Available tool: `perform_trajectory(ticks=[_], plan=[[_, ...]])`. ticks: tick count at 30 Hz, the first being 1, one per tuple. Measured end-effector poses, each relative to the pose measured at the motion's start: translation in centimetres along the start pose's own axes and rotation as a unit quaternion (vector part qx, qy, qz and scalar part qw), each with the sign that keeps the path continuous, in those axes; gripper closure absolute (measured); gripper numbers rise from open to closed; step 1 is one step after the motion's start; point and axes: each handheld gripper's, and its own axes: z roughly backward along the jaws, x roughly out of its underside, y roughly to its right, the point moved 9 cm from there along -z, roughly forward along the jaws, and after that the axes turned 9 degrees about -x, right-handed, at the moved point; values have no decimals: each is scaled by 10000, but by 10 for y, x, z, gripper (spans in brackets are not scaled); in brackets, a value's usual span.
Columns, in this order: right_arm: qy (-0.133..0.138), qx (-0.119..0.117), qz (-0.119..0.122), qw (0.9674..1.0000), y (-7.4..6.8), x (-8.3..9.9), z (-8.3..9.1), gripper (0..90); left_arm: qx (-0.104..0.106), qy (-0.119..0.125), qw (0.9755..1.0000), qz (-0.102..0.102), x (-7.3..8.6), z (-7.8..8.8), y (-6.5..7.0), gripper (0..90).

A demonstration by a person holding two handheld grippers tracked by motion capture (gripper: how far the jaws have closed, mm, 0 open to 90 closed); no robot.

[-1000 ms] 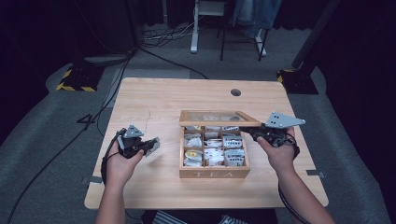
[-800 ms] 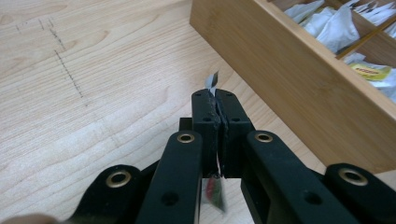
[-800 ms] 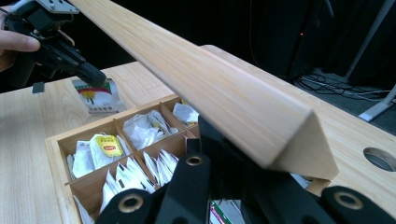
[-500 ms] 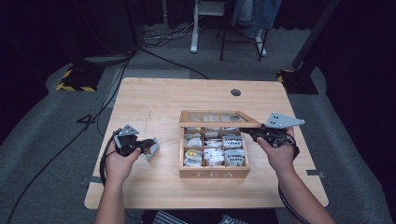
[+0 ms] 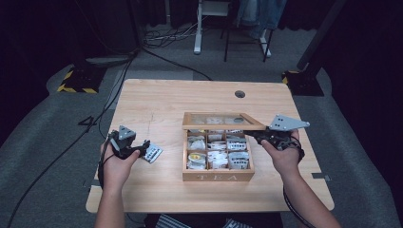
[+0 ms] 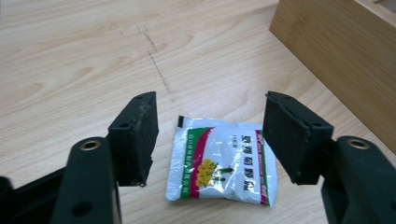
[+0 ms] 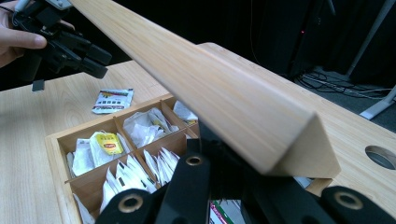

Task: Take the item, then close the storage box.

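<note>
A white tea packet (image 6: 219,165) with a green and red label lies flat on the wooden table, left of the wooden tea box (image 5: 216,176). My left gripper (image 6: 210,105) is open, its jaws standing to either side of the packet without touching it. From above, the left gripper (image 5: 138,151) points right at the packet (image 5: 153,153). My right gripper (image 5: 259,136) is shut on the right edge of the box's glass-paned lid (image 5: 221,121) and holds it raised. In the right gripper view the lid's edge (image 7: 210,79) runs over the jaws, with the packet (image 7: 112,100) beyond the box.
The box's compartments (image 7: 58,140) hold several tea bags and packets, one with a yellow label (image 7: 108,143). A round cable hole (image 5: 240,94) sits in the table's far side. Bare tabletop (image 5: 152,109) lies behind the left gripper. Cables run across the floor beyond.
My left gripper has drawn back a little to the left, and the packet now lies on the table in front of it. The right gripper and lid have held still.
</note>
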Motion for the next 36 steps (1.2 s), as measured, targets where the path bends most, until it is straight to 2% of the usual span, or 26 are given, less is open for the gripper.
perform_trajectory(ticks=[2, 3, 4, 5, 6, 7, 10, 11, 12, 13, 14, 15, 17, 18, 19, 20, 21, 22, 25, 30, 32, 33, 36], plan=[[0, 1, 0, 10000, 0, 0, 0, 900, 14, 45, 10000, 0, -2, 2, 1, 349], [0, 5, 2, 10000, 0, 0, 0, 900, 163, 95, 9998, -22, -5, 6, 8, 348], [0, 5, 2, 10000, 0, 0, 0, 900, 163, 95, 9998, -22, -5, 6, 8, 347], [-3, 10, -8, 10000, 1, -1, 0, 900, 357, 128, 9992, -98, -7, 12, 16, 346], [-1, 10, -8, 10000, 1, -1, 0, 900, 357, 128, 9992, -98, -7, 12, 16, 345], [-1, 9, -7, 10000, 0, -1, 0, 900, 490, 150, 9986, -135, -11, 17, 24, 341], [10, 10, 2, 10000, 1, -1, 1, 900, 562, 156, 9980, -250, -13, 22, 31, 335], [10, 6, -2, 10000, 1, -1, 1, 900, 693, 161, 9970, -314, -16, 26, 40, 333], [10, 6, -2, 10000, 1, -1, 1, 900, 693, 161, 9970, -314, -16, 26, 40, 332], [6, -1, -5, 10000, 0, -1, 1, 900, 819, 168, 9958, -377, -16, 29, 50, 331], [7, -3, -7, 10000, 0, -1, 1, 900, 819, 168, 9958, -377, -16, 29, 50, 330], [13, -6, -6, 10000, 0, -2, 1, 900, 930, 136, 9944, -481, -14, 30, 61, 328], [17, -4, -5, 10000, 0, -2, 2, 900, 1056, 119, 9928, -556, -9, 31, 71, 328], [17, -4, -5, 10000, 0, -2, 2, 900, 1056, 119, 9928, -556, -9, 31, 71, 328], [17, -5, 0, 10000, 0, -2, 3, 900, 1212, 48, 9907, -620, -2, 31, 82, 328], [17, -5, 0, 10000, 0, -2, 3, 900, 1212, 48, 9907, -620, -2, 31, 82, 328], [16, 0, -12, 10000, 0, -2, 3, 900, 1267, -22, 9895, -696, 6, 30, 91, 326], [16, -2, -7, 10000, -1, -2, 3, 900, 1267, -22, 9895, -696, 6, 30, 91, 326], [-15, -10, -16, 10000, -2, -2, 4, 900, 1382, -122, 9867, -851, 22, 25, 104, 319], [-49, -42, -40, 10000, -3, -1, 6, 900, 1493, -232, 9858, -733, 36, 21, 108, 317], [-81, -57, -51, 9999, -4, 0, 6, 900, 1523, -232, 9861, -625, 42, 20, 108, 315], [-94, -70, -47, 9999, -4, 0, 6, 900, 1582, -283, 9855, -550, 47, 18, 109, 315], [-141, -97, -67, 9998, -5, 2, 7, 900, 1577, -334, 9852, -577, 51, 16, 110, 314]])
